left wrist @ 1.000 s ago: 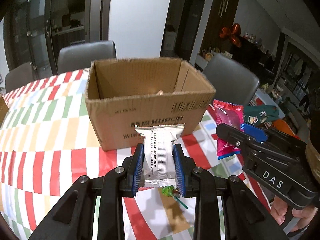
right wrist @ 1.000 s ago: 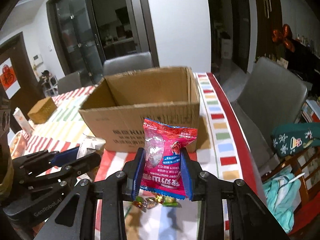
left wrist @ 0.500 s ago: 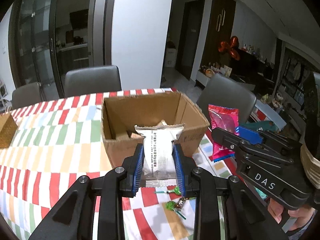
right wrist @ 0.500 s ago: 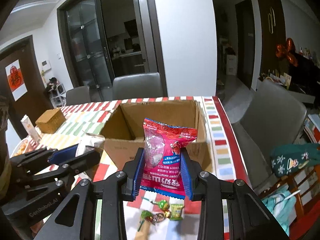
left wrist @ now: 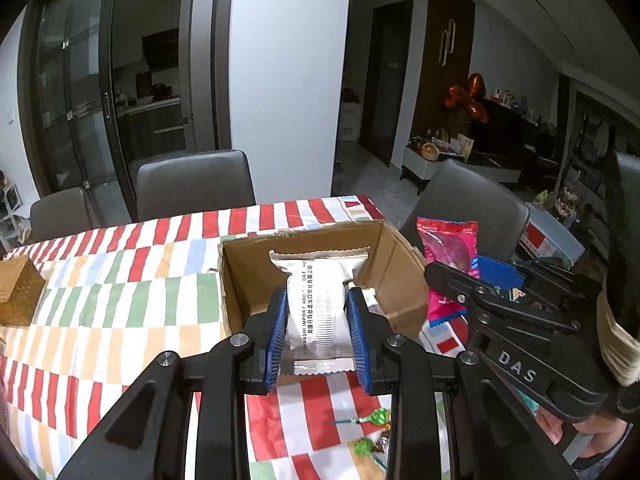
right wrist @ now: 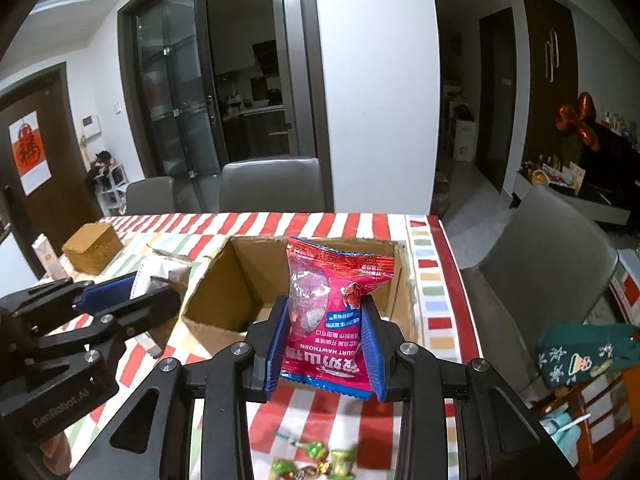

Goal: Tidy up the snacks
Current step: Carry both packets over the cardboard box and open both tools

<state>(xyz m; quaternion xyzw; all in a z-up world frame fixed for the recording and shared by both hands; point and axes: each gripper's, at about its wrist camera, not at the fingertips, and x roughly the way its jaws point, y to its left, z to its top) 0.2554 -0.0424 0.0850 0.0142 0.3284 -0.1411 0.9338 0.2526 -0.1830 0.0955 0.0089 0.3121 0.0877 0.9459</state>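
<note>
Here, two held packets hang above a box [left wrist: 320, 276] on the tabletop [left wrist: 120, 320].

Left wrist view: the left gripper [left wrist: 318, 330] is clenched on a white packet [left wrist: 316, 308] over the box's near wall; the right gripper [left wrist: 472, 284], just right of the box, clasps a pink packet [left wrist: 448, 252]; wrapped candies [left wrist: 372, 432] lie in front of the box.
Right wrist view: the right gripper [right wrist: 324, 346] pinches the pink packet [right wrist: 332, 316] above the box [right wrist: 224, 292]; the left gripper [right wrist: 132, 300], left of the box, grips the white packet [right wrist: 156, 272]; candies [right wrist: 316, 460] lie before the box.
</note>
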